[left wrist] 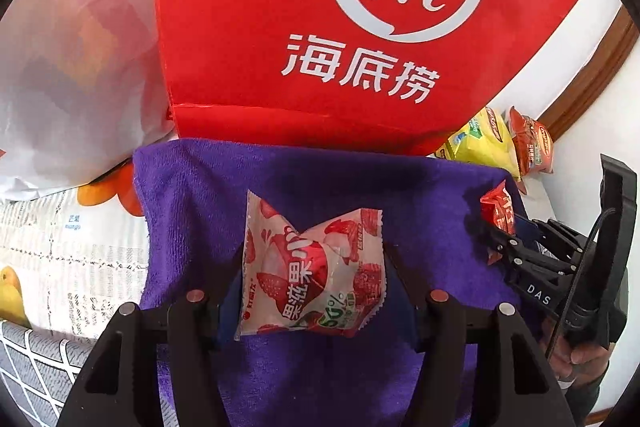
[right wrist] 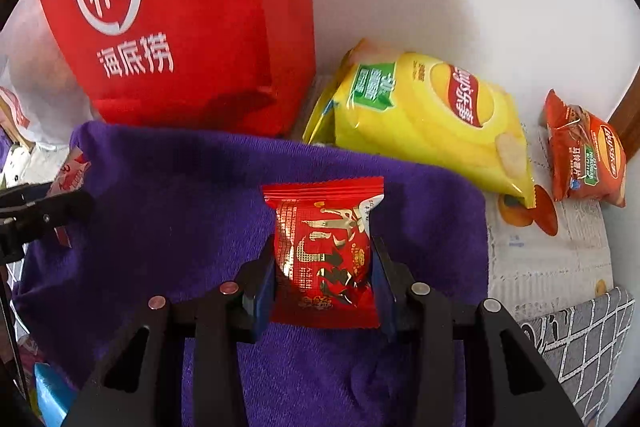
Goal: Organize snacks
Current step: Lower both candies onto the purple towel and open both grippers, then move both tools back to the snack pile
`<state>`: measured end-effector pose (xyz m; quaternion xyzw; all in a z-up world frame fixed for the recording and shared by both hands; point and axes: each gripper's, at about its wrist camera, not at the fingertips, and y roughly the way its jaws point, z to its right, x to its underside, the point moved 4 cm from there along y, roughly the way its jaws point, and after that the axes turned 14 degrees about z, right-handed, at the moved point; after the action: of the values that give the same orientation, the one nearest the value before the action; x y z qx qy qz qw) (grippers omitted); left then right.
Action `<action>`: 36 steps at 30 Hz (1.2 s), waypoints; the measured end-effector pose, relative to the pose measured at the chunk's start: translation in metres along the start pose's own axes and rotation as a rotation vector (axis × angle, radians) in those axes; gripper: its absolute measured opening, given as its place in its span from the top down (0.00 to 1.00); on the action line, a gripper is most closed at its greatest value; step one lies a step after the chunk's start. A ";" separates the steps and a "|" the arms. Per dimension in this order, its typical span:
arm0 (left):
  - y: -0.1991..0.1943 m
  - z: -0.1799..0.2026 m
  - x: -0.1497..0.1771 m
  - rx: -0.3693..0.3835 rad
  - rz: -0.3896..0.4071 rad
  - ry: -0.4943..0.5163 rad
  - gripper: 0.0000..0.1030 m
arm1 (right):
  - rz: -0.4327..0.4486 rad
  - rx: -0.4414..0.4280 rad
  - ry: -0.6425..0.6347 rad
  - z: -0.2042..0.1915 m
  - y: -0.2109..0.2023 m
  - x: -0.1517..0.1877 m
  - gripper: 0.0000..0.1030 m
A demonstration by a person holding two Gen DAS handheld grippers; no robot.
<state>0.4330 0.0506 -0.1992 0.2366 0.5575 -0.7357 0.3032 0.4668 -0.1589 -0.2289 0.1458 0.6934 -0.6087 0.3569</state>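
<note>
Both sets of jaws are clamped on a snack each. From where I stand, the left gripper (left wrist: 314,291) pinches a pink-and-white strawberry sachet (left wrist: 312,267), a crinkly film pouch with serrated ends, its middle buckled inward under the squeeze. The right gripper (right wrist: 324,279) holds a red foil packet (right wrist: 324,259) nipped tight at its sides, glossy, with gold print and a crimped top seam.

Each packet hangs over the purple towel (right wrist: 180,207), a soft, nubbly cloth spread flat in front of a red fabric bag (left wrist: 260,27) that stands upright behind it. To the right of the towel lie 2 chip bags, a puffy yellow one (right wrist: 424,115) and a smaller orange one (right wrist: 584,155), apart from each other on a patterned tablecloth (right wrist: 552,251).

My reading is that the step in hand is carrying these 2 small packets to their place, either down onto the towel or toward the bag; I cannot tell which. The next move calls for a steady carry and a gentle release, since the thin film is slippery and crushes easily.
</note>
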 end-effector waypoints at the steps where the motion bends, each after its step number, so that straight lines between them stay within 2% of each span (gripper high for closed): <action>1: 0.000 -0.001 0.001 -0.004 -0.004 -0.001 0.41 | -0.005 0.000 -0.005 -0.001 0.001 0.001 0.59; 5: 0.003 -0.001 0.004 -0.007 -0.023 -0.002 0.41 | -0.016 0.002 -0.019 -0.004 0.005 0.004 0.59; 7: 0.004 0.000 0.004 -0.011 -0.030 -0.004 0.40 | -0.021 -0.007 -0.020 -0.006 0.006 0.004 0.55; 8: 0.005 0.000 0.004 -0.015 -0.032 -0.003 0.36 | -0.023 -0.014 -0.018 -0.009 0.006 0.004 0.52; 10: 0.006 0.003 0.004 -0.024 -0.042 0.012 0.28 | -0.018 -0.029 -0.008 -0.010 0.005 0.002 0.30; 11: 0.005 0.004 0.004 -0.024 -0.041 0.020 0.21 | -0.006 -0.035 0.003 -0.009 0.004 0.000 0.26; 13: 0.002 0.008 0.003 -0.026 -0.023 0.027 0.18 | 0.024 -0.045 0.026 -0.007 -0.002 -0.005 0.22; 16: -0.002 0.014 0.001 -0.019 -0.019 0.026 0.18 | 0.036 -0.057 0.052 -0.002 -0.012 -0.011 0.21; 24: -0.031 0.033 -0.007 0.005 0.041 0.083 0.18 | 0.086 0.021 0.062 -0.007 -0.054 -0.008 0.21; 31: -0.080 0.065 -0.003 0.038 0.084 0.160 0.18 | 0.111 0.039 0.092 -0.017 -0.124 0.009 0.21; 36: -0.133 0.070 0.014 0.072 0.115 0.169 0.18 | 0.113 0.055 0.140 -0.021 -0.166 0.022 0.20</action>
<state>0.3283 0.0068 -0.1004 0.3400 0.5397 -0.7143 0.2880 0.3390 -0.1801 -0.1207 0.2366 0.6903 -0.5947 0.3375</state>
